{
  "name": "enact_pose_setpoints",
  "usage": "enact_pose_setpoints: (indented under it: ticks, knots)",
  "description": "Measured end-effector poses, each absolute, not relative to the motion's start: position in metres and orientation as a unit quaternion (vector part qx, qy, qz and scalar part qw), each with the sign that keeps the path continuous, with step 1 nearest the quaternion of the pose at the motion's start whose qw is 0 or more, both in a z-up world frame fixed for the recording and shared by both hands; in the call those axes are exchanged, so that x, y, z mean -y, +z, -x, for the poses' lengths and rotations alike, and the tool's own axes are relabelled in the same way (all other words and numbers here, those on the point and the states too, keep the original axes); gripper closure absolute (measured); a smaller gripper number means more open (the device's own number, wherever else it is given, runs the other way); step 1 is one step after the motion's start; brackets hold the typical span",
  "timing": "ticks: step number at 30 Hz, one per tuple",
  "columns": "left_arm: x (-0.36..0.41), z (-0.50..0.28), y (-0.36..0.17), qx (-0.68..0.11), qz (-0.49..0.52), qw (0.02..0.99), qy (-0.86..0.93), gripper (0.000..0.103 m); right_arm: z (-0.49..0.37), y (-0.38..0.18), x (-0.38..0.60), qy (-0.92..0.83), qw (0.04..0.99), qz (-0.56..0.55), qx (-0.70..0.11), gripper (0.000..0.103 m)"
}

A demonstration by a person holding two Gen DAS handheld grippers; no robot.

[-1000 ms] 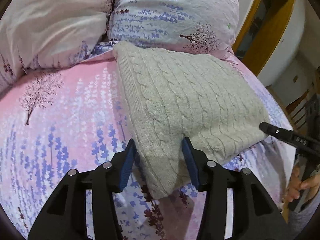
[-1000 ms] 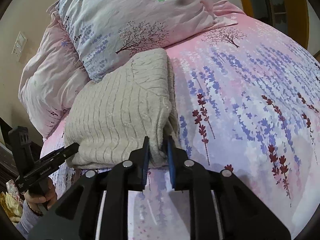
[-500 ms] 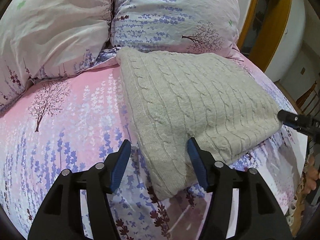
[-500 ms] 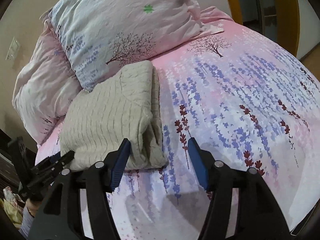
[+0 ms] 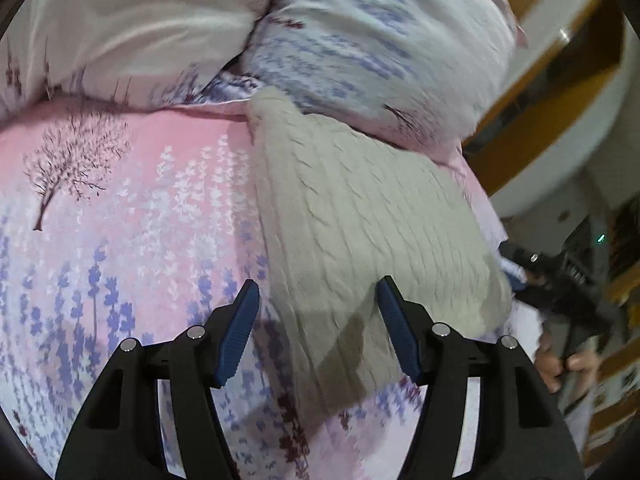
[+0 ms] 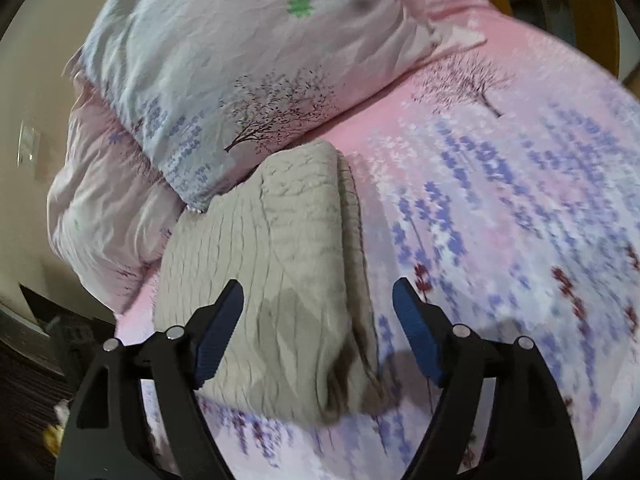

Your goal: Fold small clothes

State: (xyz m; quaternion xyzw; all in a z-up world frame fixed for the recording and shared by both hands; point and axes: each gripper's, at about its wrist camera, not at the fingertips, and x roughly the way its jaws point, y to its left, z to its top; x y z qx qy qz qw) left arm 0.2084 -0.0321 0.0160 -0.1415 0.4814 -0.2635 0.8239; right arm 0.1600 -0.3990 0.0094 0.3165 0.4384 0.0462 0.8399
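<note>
Folded cable-knit sweater on the bed looks soft, floppy; grab its thick folded edge. Left gripper and right gripper just opened, holding nothing.

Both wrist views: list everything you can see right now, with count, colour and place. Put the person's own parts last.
Sweater: one, beige cable-knit, folded, lying on the bed against the pillows.
Pillows: two, pale pink and white with lavender print, at the head of the bed.
Bed cover: one, pink with purple flowers and tree prints, under the sweater.
Wooden frame: brown, right of the bed.
Wall plate: one, pale, left wall.
Left gripper: black, blue pads, open, over the sweater's near corner.
Right gripper: black, blue pads, open, touching nothing.
Hand: one, holding the right gripper's handle.
</note>
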Motion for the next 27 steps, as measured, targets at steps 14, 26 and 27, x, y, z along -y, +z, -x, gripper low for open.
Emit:
enact_pose_setpoints:
  ticks: [14,26,27]
  knots:
    - [0.036,-0.256,0.000,-0.516,0.222,0.787,-0.256,0.037,-0.204,-0.020,0.399,0.110,0.796,-0.378,-0.460,0.025]
    - [0.046,-0.270,-0.023,-0.511,0.317,0.744,-0.291,0.059,-0.202,-0.034,0.396,0.161,0.769,-0.413,-0.460,0.068]
    - [0.047,-0.271,-0.023,-0.509,0.319,0.742,-0.297,0.060,-0.200,-0.034,0.396,0.164,0.768,-0.418,-0.456,0.070]
